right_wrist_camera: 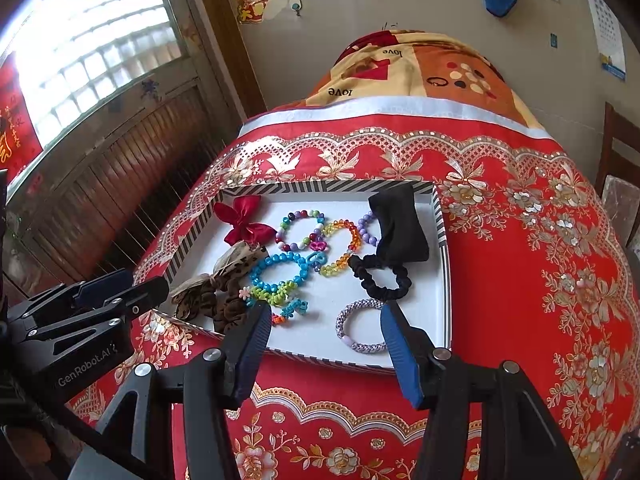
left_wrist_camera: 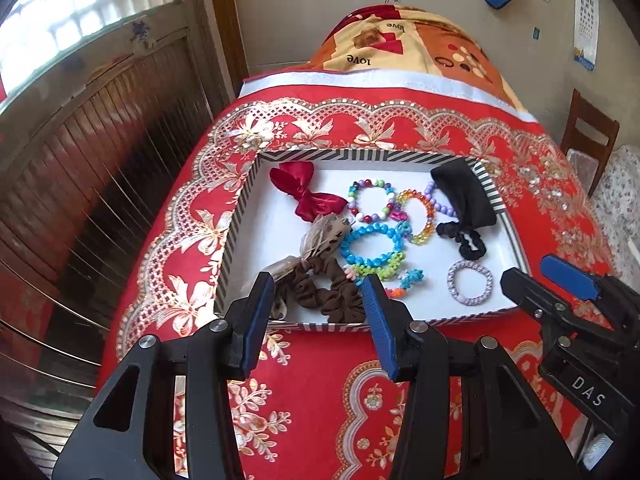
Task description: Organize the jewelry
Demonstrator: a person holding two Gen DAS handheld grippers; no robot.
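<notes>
A striped-rim white box (left_wrist_camera: 236,224) (right_wrist_camera: 442,216) on the red tablecloth holds a red bow (left_wrist_camera: 306,194) (right_wrist_camera: 242,222), several bead bracelets (left_wrist_camera: 370,200) (right_wrist_camera: 280,268), a brown scrunchie (left_wrist_camera: 328,288) (right_wrist_camera: 226,304), a black scrunchie with a black bow (left_wrist_camera: 466,200) (right_wrist_camera: 400,232) and a lilac woven band (left_wrist_camera: 470,282) (right_wrist_camera: 360,326). My left gripper (left_wrist_camera: 318,294) is open and empty at the box's near edge, over the brown scrunchie. My right gripper (right_wrist_camera: 324,320) is open and empty at the near edge, by the lilac band.
The box sits on a table covered by a red and gold cloth (left_wrist_camera: 320,400) (right_wrist_camera: 540,280). A folded blanket (left_wrist_camera: 408,40) lies at the far end. A wooden door is at the left, a chair (left_wrist_camera: 588,136) at the right.
</notes>
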